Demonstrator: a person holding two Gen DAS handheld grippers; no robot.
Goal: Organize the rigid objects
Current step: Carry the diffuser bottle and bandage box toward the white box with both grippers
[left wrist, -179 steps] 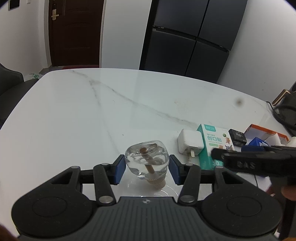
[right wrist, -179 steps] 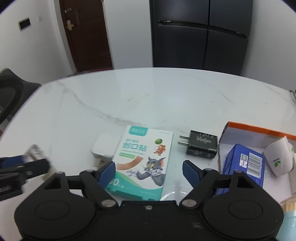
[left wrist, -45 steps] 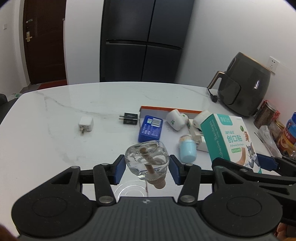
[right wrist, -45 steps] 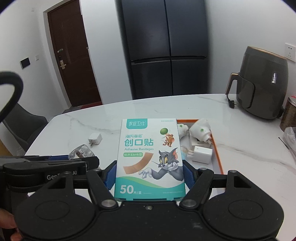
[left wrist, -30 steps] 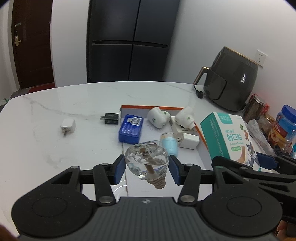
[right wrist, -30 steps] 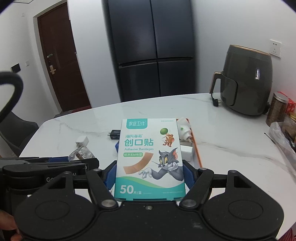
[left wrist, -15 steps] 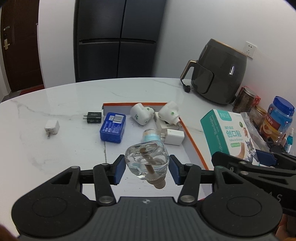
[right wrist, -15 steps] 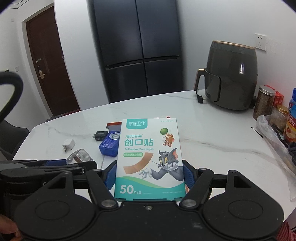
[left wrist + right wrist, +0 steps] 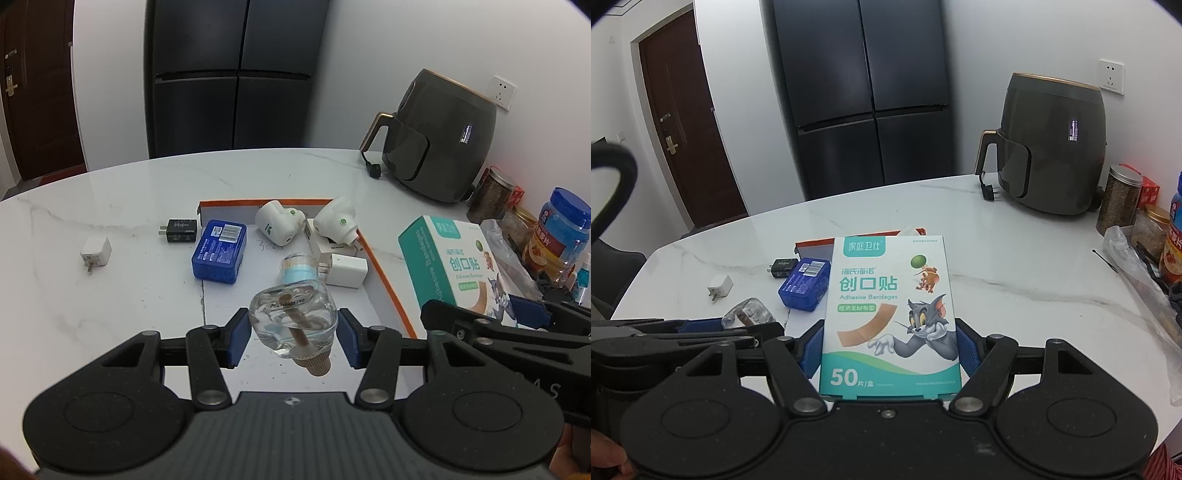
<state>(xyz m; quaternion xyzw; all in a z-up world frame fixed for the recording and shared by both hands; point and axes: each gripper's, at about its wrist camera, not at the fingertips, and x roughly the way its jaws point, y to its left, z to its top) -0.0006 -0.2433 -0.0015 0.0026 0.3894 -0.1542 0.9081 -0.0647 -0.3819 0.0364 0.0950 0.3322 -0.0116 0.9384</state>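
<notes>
Above the white marble table (image 9: 110, 302) I am holding both grippers, each with one thing in it. My left gripper (image 9: 291, 334) is clamped on a small clear glass bottle with a brown wick and a beige ribbed cap (image 9: 293, 321); the blue pads press on its two sides and the cap end hangs toward the camera. The bottle is in the air, over the near part of the shallow white tray with the orange rim (image 9: 384, 280). My right gripper (image 9: 888, 350) is closed on a flat teal and white cardboard box of adhesive bandages (image 9: 888, 317), held upright by its lower side edges, also off the table.

Inside the tray I see two white plug-in devices (image 9: 280, 227), a white charger cube (image 9: 345, 269) and a pale blue capped bottle (image 9: 299, 267). A blue plastic case (image 9: 218, 249) lies across the tray's left edge. A black charger (image 9: 179, 230) and a small white plug (image 9: 96, 253) lie outside, on the table.

I judge the glass bottle to be light but smooth and breakable, so it can slip or turn between the pads; the flat sides are the best place to hold, and I should set it down softly. The box is light and its walls can be pressed in, so a gentle hold on the narrow edges is enough.
</notes>
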